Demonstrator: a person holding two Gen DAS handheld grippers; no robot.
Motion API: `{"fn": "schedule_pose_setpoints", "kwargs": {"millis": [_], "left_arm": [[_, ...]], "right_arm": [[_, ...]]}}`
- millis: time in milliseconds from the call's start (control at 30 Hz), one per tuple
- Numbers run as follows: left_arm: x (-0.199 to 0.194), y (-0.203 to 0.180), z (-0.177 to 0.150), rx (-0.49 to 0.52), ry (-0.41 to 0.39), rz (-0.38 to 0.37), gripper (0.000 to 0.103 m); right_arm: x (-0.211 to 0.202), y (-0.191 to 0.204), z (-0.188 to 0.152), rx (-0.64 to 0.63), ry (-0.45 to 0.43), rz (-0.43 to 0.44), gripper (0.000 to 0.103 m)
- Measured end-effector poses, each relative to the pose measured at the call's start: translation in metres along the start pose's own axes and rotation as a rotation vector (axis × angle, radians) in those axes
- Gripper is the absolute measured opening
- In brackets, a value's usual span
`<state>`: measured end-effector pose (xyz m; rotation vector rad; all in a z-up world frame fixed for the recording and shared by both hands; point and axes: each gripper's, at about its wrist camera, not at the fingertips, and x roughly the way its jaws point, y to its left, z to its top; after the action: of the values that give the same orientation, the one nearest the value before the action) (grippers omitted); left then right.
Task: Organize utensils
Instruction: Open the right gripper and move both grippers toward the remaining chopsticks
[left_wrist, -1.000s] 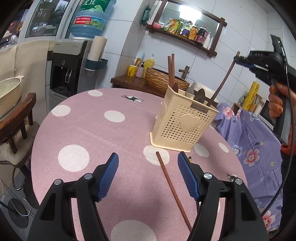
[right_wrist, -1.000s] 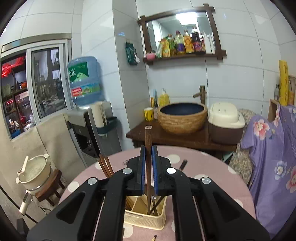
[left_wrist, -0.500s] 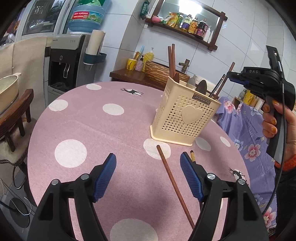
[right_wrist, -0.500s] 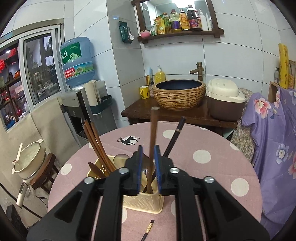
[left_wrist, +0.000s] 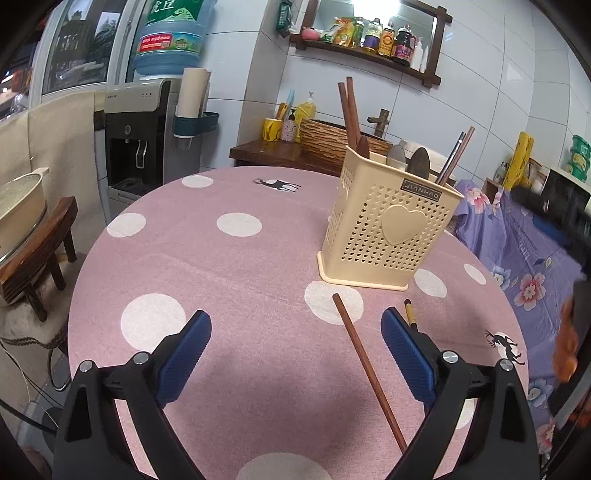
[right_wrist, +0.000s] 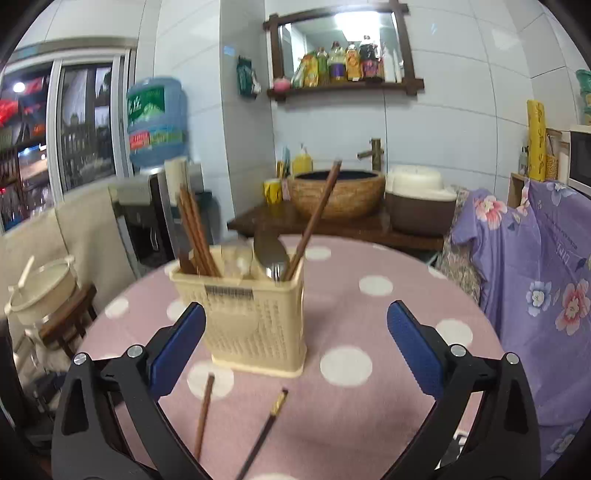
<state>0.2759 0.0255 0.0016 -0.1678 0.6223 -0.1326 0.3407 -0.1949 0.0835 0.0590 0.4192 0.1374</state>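
A: Where do the left gripper's (left_wrist: 295, 345) fingers stand?

B: Its jaws are opening, wide apart, low over the pink dotted tablecloth (left_wrist: 221, 280) and tilted down at it. The brown chopstick (left_wrist: 367, 369) lies on the cloth between the blue pads, nearer the right-side one, and neither pad touches it. Just past that pad's tip the dark chopstick (left_wrist: 409, 311) with a gold end shows; the rest of it is hidden behind the finger.

A: And the right gripper (right_wrist: 295, 332)?

B: Also opening, released, clamping nothing. In its blurred view the two loose chopsticks, brown (right_wrist: 204, 413) and dark (right_wrist: 264, 432), lie on the cloth below and between its fingers, untouched.

A: What stands beyond?

B: Straight ahead of both grippers is the cream utensil basket (left_wrist: 388, 236), upright on the table. From the right wrist view, a bundle of brown chopsticks (right_wrist: 195, 232) leans in its left compartment, and a spoon (right_wrist: 271, 254) and one slanted chopstick (right_wrist: 314, 221) stand at its right.

A: Further out?

B: A woven basin (right_wrist: 338, 194), a water dispenser (left_wrist: 136, 136), and floral purple fabric (right_wrist: 535, 280) to the right. A hand (left_wrist: 567, 343) is blurred at the left view's right edge.
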Motion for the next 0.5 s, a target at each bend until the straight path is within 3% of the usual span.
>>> {"fn": "schedule_pose_setpoints", "kwargs": {"millis": [133, 233, 367, 500], "left_arm": [[0.010, -0.009, -0.004, 0.023, 0.024, -0.034, 0.098], [0.019, -0.015, -0.010, 0.035, 0.045, -0.016, 0.098], [0.032, -0.018, -0.012, 0.011, 0.129, -0.017, 0.098], [0.042, -0.019, -0.007, -0.042, 0.165, -0.028, 0.096]], "right_arm": [[0.013, 0.000, -0.032, 0.008, 0.111, -0.014, 0.097], [0.024, 0.001, -0.050, 0.027, 0.207, -0.042, 0.097], [0.030, 0.001, -0.065, 0.035, 0.254, -0.101, 0.097], [0.040, -0.006, -0.075, 0.081, 0.305, -0.103, 0.097]]}}
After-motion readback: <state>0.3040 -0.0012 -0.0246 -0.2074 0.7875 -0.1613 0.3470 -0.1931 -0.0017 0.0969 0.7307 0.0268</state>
